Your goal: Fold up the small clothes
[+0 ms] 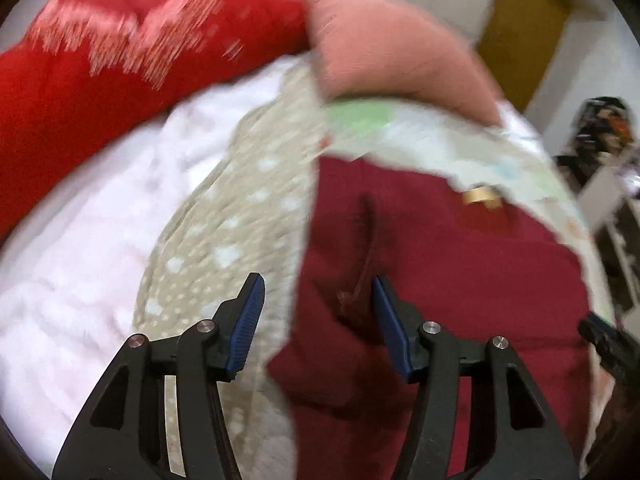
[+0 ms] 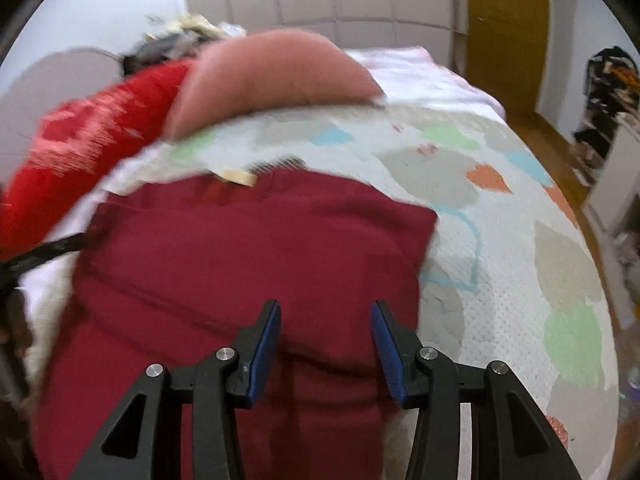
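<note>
A dark red garment (image 1: pixel 440 280) lies spread flat on the bed, a small tan label (image 1: pixel 480 196) at its far edge. My left gripper (image 1: pixel 317 280) hangs open over the garment's left edge, where a crease runs; its pads press on nothing. In the right wrist view the same garment (image 2: pixel 240 260) fills the lower left, label (image 2: pixel 240 177) at the far side. My right gripper (image 2: pixel 325 304) is open just above the garment's near part, with nothing pinched between its fingers. Both views are blurred.
A beige dotted cloth (image 1: pixel 240 220) and a white fluffy blanket (image 1: pixel 80 260) lie left of the garment. A bright red cloth (image 2: pixel 100 128) and a pink cushion (image 2: pixel 272 76) sit behind it. The patterned bedspread (image 2: pixel 500 240) extends right; beyond it are a yellow door (image 2: pixel 504 20) and cluttered shelves (image 2: pixel 608 92).
</note>
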Demonstrator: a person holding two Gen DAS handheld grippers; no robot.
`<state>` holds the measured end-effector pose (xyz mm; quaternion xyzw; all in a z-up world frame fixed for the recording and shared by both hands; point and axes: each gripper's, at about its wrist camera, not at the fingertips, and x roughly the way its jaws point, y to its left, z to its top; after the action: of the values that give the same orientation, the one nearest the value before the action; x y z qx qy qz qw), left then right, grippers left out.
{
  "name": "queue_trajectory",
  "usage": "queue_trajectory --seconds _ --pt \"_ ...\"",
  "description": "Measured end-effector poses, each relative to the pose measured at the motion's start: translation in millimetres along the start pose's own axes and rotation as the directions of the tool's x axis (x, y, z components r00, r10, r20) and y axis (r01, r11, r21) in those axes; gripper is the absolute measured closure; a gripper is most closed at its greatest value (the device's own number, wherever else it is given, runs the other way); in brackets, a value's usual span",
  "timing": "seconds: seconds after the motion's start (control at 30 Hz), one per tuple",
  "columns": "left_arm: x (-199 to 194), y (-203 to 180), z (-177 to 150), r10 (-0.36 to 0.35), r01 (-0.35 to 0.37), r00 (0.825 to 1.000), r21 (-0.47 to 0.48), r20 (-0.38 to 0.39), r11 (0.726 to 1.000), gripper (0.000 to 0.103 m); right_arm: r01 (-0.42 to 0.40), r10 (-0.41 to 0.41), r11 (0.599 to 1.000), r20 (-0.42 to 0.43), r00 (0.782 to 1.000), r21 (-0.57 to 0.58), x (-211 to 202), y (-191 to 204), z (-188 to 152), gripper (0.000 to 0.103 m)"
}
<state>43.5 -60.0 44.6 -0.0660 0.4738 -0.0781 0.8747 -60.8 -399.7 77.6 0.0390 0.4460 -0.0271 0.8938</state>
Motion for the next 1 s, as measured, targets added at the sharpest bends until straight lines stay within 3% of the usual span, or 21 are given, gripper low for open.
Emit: queue_trajectory --seconds 0.03,0.1,0.23,0.33,0.4,0.53,0.6,0.67,0.77,0.83,0.93,1.0 --pt "6 6 1 -0.021 0.02 0.999 -0.029 -0.029 0.999 0.047 0.013 -0.012 1.0 -0.038 0.999 0.023 11 -4 -2 0.058" --pt "6 18 0 -0.075 0.072 0.996 -0.086 -0.041 0.994 0.045 0.005 -0.004 0.999 -0.019 1.0 0.048 13 -9 -7 0.059" --pt "-15 21 -9 -0.063 0.062 0.998 -0.043 -0.027 0.997 0.044 -0.014 0.015 0.998 -0.011 1.0 0.059 -19 -14 -16 0.057" --pt "-31 20 -25 -0.056 0.056 0.998 -0.01 -0.019 0.998 0.044 -0.032 0.033 0.996 -0.006 0.999 0.081 -44 -19 -35 0.05" --pt "-39 21 -38 -0.068 0.068 0.997 -0.016 -0.028 0.998 0.044 -0.037 0.039 0.992 -0.01 0.999 0.118 -47 -25 -46 0.035" --pt "-50 24 -72 -0.08 0.079 0.995 -0.023 -0.059 0.997 0.044 -0.047 0.061 0.981 -0.065 0.996 0.187 -26 -36 -65 0.037" --pt "-60 21 -86 -0.074 0.074 0.996 0.003 -0.056 0.997 0.044 -0.03 0.038 0.986 -0.048 0.998 0.165 -24 -36 -70 0.045" --pt "-69 19 -97 -0.075 0.077 0.996 0.023 -0.056 0.997 0.044 -0.035 0.046 0.98 -0.055 0.997 0.194 -33 -38 -73 0.046" --pt "-73 20 -115 -0.082 0.084 0.993 0.023 -0.084 0.996 0.044 -0.149 0.163 0.951 -0.029 0.986 0.271 -55 -42 -90 0.04" --pt "-77 19 -127 -0.067 0.07 0.995 0.043 -0.079 0.997 0.044 -0.183 0.206 0.952 -0.069 0.976 0.246 -63 -35 -112 0.04" --pt "-83 18 -140 -0.058 0.063 0.995 0.063 -0.077 0.996 0.043 -0.173 0.187 0.97 -0.073 0.98 0.17 -80 -19 -137 0.04" --pt "-86 18 -145 -0.047 0.052 0.996 0.068 -0.073 0.996 0.043 -0.205 0.217 0.965 -0.062 0.974 0.164 -92 -14 -154 0.039"
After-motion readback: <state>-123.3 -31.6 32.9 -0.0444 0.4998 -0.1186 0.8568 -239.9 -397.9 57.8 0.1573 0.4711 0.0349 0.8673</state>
